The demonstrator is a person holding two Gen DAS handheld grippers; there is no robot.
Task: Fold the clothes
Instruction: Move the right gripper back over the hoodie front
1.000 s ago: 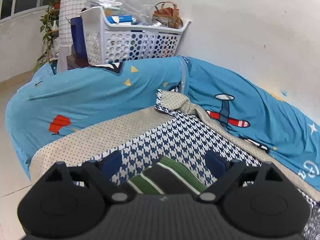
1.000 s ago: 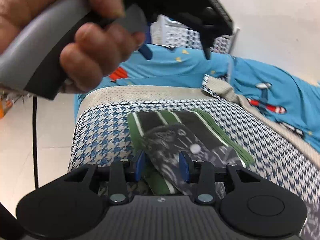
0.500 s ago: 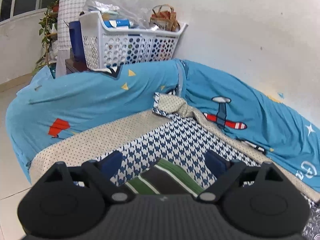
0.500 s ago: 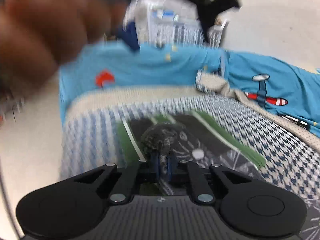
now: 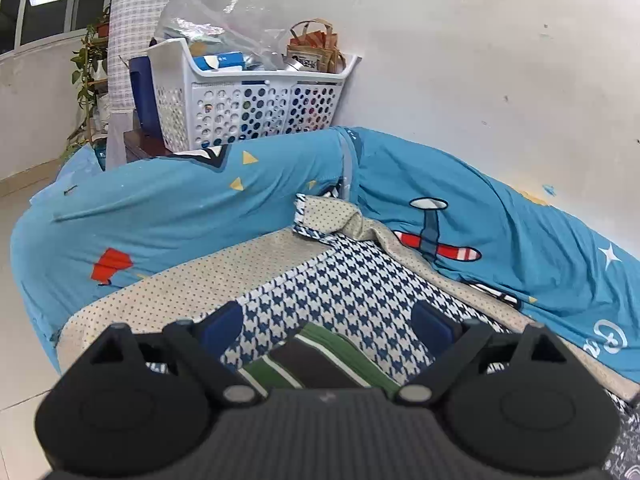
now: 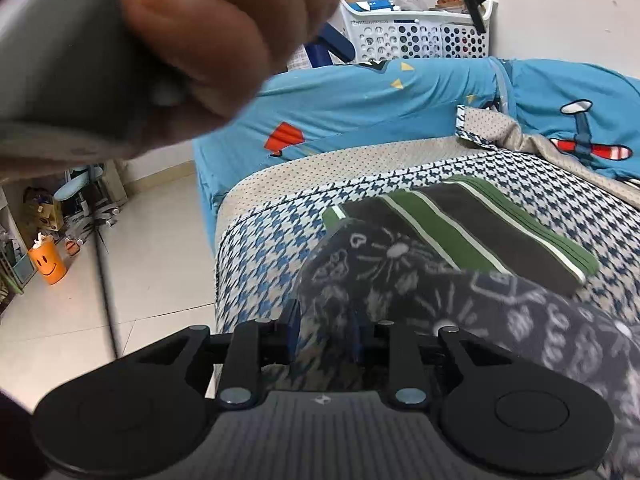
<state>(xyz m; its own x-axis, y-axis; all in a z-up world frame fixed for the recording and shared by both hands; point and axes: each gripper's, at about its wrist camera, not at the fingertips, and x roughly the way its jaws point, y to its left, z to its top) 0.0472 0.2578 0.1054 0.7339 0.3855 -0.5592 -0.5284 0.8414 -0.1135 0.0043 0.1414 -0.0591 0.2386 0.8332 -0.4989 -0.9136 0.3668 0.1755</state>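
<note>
Between right gripper [image 6: 326,330] pads, patterned dark garment [image 6: 420,280] bunched, jaws just reopening slightly, grip uncertain.

Two hand-held grippers, one spread wide, one closed on cloth

The left gripper [image 5: 328,320] is held with its jaws spread wide, nothing being pressed between the blue pads [image 5: 222,326]. A fold of the dark patterned garment [image 6: 400,280] is pinched in the right gripper [image 6: 326,330], whose jaws have just been opening a little. The left hand [image 6: 208,40] is seen wrapped around its grey handle.
</note>
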